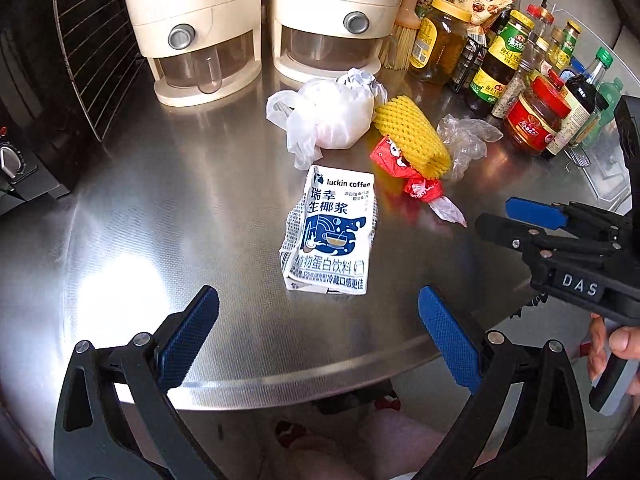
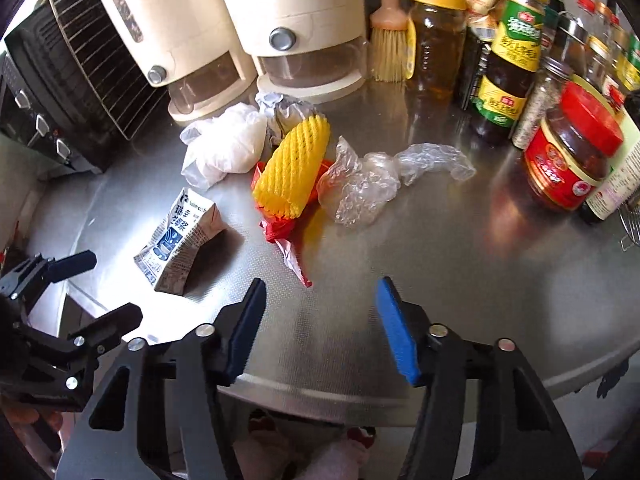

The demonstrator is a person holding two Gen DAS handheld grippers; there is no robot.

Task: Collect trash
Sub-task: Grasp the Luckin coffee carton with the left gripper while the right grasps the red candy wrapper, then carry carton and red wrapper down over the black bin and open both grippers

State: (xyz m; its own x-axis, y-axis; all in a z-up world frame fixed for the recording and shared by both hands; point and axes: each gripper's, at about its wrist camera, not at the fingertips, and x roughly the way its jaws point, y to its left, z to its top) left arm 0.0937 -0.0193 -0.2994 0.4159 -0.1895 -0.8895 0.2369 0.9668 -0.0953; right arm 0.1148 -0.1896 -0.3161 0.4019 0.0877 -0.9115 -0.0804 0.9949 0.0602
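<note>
Both the left gripper (image 1: 318, 336) and right gripper (image 2: 320, 326) hang released and empty above the steel counter (image 1: 160, 220). At twelve o'clock of the left one lies the crushed carton (image 1: 330, 232): likely light and stiff-edged, best pinched across its flat sides. Beyond it, at one o'clock, sits the yellow foam net (image 1: 412, 136), probably soft and squashable.

A crushed white-and-blue drink carton (image 1: 330, 232) is seen lying flat just ahead of the left jaws; beyond it a yellow foam net (image 1: 412, 136), red wrapper (image 1: 404, 172), white bag (image 1: 324, 118) and, seemingly, clear film (image 1: 466, 140) are clustered.
</note>
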